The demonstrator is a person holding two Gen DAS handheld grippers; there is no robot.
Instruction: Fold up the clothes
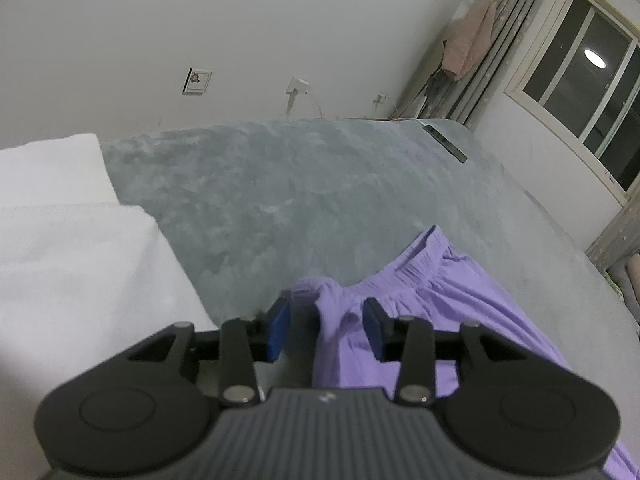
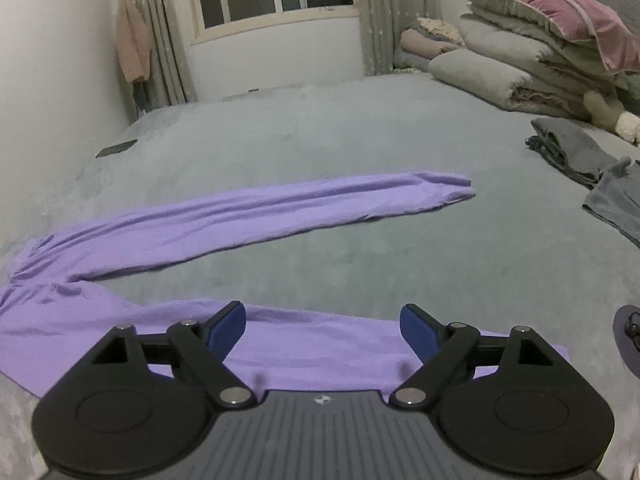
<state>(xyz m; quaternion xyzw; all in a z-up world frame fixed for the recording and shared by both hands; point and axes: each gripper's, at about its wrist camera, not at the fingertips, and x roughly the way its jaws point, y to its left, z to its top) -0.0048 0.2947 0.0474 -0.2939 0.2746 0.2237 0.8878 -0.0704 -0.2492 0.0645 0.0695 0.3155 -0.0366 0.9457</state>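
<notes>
Two grippers over the bed (image 2: 320,136), and one pair of purple trousers (image 2: 248,208) spread across the grey cover. In the right wrist view the far leg stretches from the left edge toward centre right, and the near leg runs along the bottom under the tool. Right gripper (image 2: 323,322) at the bottom centre has its jaws spread wide above that near leg, gripping nothing. Over in the left wrist view, the left gripper (image 1: 327,322) sits lower centre, jaws partly apart, with a bunch of the trousers' waistband (image 1: 404,268) cloth lying between the blue pads, not pinched. White bedding (image 1: 72,240) fills the left side. Stacked quilts (image 2: 520,52) sit upper right.
</notes>
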